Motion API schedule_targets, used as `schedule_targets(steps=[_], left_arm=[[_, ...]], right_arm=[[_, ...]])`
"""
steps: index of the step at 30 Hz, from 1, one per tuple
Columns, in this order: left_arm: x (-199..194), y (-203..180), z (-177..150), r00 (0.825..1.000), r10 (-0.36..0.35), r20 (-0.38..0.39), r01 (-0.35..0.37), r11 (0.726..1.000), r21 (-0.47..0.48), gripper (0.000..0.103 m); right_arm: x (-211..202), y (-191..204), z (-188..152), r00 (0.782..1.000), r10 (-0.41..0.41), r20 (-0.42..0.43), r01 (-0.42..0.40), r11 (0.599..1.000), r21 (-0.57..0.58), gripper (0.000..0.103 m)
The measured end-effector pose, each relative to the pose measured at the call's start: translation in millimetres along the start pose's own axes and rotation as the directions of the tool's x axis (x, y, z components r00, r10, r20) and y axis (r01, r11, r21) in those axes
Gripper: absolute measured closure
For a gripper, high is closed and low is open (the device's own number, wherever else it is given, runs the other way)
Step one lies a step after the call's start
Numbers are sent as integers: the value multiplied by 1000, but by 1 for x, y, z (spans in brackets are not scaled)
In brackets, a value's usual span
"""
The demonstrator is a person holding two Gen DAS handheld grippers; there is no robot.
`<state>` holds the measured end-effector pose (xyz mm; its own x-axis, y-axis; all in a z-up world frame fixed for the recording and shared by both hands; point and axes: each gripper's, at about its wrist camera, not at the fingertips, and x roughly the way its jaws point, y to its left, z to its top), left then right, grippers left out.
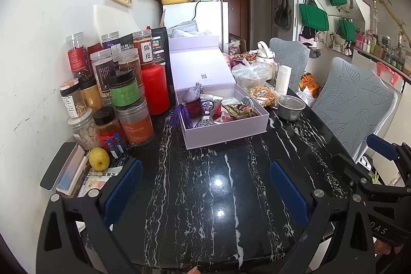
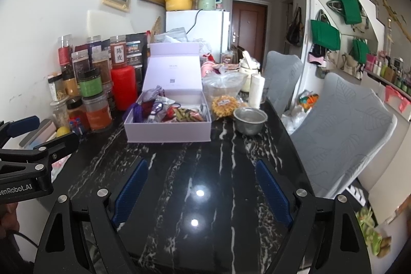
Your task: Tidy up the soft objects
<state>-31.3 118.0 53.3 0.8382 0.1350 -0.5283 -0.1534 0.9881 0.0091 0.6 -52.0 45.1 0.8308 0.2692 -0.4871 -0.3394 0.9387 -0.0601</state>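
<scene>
An open lilac box (image 1: 228,127) (image 2: 168,131) stands on the black marble table with its lid up. Inside lie a grey and dark red drawstring pouch (image 1: 193,96) (image 2: 150,96) with a purple tassel (image 1: 177,114) over the left wall, and several snack packets (image 1: 237,111) (image 2: 185,116). My left gripper (image 1: 205,189) is open and empty, above the table in front of the box. My right gripper (image 2: 203,186) is open and empty, also short of the box. Each gripper shows at the edge of the other's view.
Jars and a red bottle (image 1: 154,89) crowd the left wall. A yellow pear (image 1: 99,158) and flat packets lie at the near left. A metal bowl (image 1: 291,105) (image 2: 250,120), a waffle bag (image 2: 224,105) and a plastic bag stand right of the box. Grey chairs (image 2: 341,135) line the right side.
</scene>
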Motion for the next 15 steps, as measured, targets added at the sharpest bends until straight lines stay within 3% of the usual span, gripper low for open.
schedule_targets(steps=[15], left_arm=[[-2,-3,0,1000,-20,-3,20,1000,1,2]], right_arm=[[-1,-4,-3,1000,-1,-3,1,1000,7,16]])
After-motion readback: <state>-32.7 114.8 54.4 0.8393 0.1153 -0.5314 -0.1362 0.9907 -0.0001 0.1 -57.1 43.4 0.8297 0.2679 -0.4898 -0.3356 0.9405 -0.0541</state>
